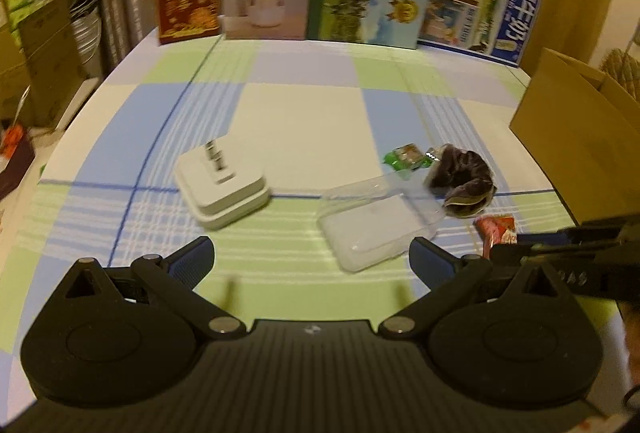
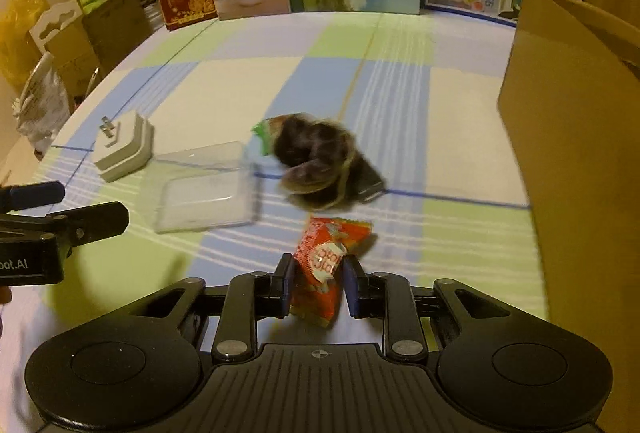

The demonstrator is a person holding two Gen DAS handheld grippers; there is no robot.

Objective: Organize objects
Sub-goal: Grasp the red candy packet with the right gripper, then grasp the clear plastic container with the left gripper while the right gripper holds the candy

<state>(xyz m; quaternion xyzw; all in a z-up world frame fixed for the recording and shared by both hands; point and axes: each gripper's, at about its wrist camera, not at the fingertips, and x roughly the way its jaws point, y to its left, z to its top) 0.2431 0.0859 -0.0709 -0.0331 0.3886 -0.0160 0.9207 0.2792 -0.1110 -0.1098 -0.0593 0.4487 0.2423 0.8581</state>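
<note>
Candy (image 2: 326, 265) in its red wrapper sits at 6 o'clock between the right gripper's (image 2: 318, 287) nearly closed fingers, light, crinkly and slippery, so pinch its middle, while the left gripper (image 1: 312, 257) is wide open and empty.

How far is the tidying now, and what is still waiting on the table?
Nothing looks put away yet. In hand: the right claw is shut on the orange snack packet. The left claw is open and holds nothing. Left on the checked tablecloth: the white plug adapter, the clear plastic case, the small green packet and the dark fabric bundle. The inside of the brown cardboard box is hidden.
</note>
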